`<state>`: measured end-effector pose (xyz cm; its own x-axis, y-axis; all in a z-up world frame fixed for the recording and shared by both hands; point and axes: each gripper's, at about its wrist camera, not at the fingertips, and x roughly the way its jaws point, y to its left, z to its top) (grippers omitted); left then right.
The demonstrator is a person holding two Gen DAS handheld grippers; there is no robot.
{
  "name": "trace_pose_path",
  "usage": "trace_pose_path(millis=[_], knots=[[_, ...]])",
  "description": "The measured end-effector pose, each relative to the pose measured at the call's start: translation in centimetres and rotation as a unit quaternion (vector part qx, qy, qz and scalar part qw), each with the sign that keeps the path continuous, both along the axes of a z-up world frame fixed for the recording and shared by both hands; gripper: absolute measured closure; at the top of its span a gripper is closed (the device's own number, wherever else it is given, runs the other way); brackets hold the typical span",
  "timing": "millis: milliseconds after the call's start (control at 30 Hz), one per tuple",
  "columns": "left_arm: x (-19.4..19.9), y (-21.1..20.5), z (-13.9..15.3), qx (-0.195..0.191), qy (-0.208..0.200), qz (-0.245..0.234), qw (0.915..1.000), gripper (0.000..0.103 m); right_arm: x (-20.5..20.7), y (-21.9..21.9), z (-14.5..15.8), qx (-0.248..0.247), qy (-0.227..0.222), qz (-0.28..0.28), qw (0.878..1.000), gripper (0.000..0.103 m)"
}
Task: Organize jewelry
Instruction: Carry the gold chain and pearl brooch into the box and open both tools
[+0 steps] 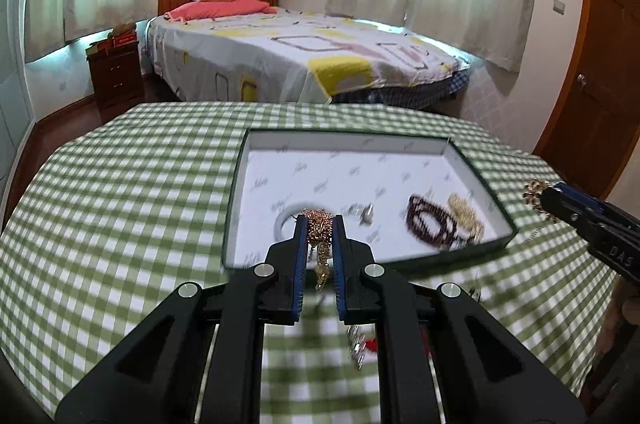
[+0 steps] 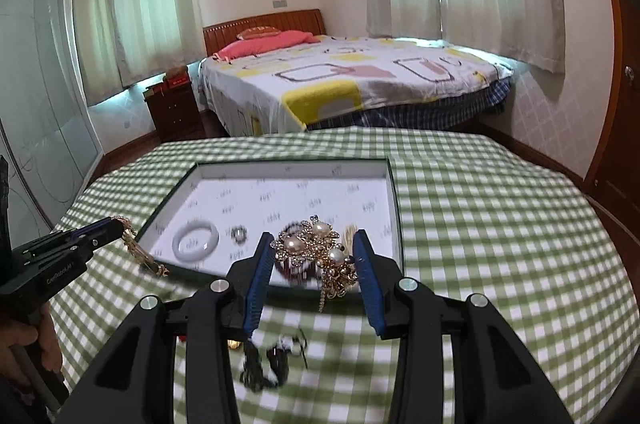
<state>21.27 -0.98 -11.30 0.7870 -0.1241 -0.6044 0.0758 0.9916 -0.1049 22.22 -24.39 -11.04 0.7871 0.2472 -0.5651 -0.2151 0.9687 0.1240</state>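
Observation:
My left gripper [image 1: 319, 220] is shut on a gold chain [image 1: 320, 230] that hangs between its fingers, just over the near edge of the white-lined tray [image 1: 244, 160]. My right gripper [image 2: 312, 238] is shut on a gold pearl flower brooch [image 2: 316, 250] with a short chain dangling, above the tray's near edge [image 2: 394, 192]. In the tray lie a white bangle [image 2: 196, 244], a ring [image 2: 239, 234], a dark bead bracelet [image 1: 430, 222] and a gold piece [image 1: 466, 214]. The right gripper also shows in the left wrist view [image 1: 540, 194], and the left gripper in the right wrist view [image 2: 120, 224].
The tray sits on a table with a green checked cloth [image 1: 120, 192]. Loose jewelry lies on the cloth near me: a silver and red piece [image 1: 362, 344] and dark tasselled pieces [image 2: 272, 360]. A bed [image 1: 288, 56] and nightstand [image 1: 116, 76] stand beyond the table.

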Motion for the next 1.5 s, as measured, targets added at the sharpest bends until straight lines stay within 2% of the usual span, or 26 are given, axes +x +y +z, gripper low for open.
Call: trace_pose_path(millis=[367, 600, 733, 1033, 1267, 1400, 1500], knots=[[5.9, -0.4, 2.5, 0.006, -0.032, -0.002, 0.9995, 0.091, 4.9, 0.3, 1.8, 0.004, -0.028, 0.000, 1.000, 0.062], [10.2, -0.2, 2.7, 0.011, -0.040, 0.007, 0.9991, 0.091, 8.4, 0.0, 1.2, 0.003, -0.027, -0.009, 1.000, 0.062], [13.1, -0.1, 0.7, 0.019, -0.019, 0.014, 0.9995, 0.091, 10.4, 0.1, -0.4, 0.001, -0.014, -0.011, 1.000, 0.062], [17.7, -0.1, -5.3, 0.035, 0.071, 0.022, 0.9966, 0.091, 14.2, 0.5, -6.0, -0.016, 0.063, -0.012, 0.998, 0.062], [18.3, 0.3, -7.0, 0.037, 0.111, 0.023, 0.9929, 0.091, 15.6, 0.3, -7.8, -0.029, 0.106, -0.021, 0.994, 0.062], [18.6, 0.5, -7.7, 0.031, 0.130, 0.024, 0.9907, 0.091, 15.8, 0.4, -8.0, -0.033, 0.114, -0.022, 0.993, 0.062], [18.6, 0.4, -7.8, 0.030, 0.130, 0.029, 0.9906, 0.089, 15.9, 0.4, -8.1, -0.035, 0.119, -0.022, 0.992, 0.062]])
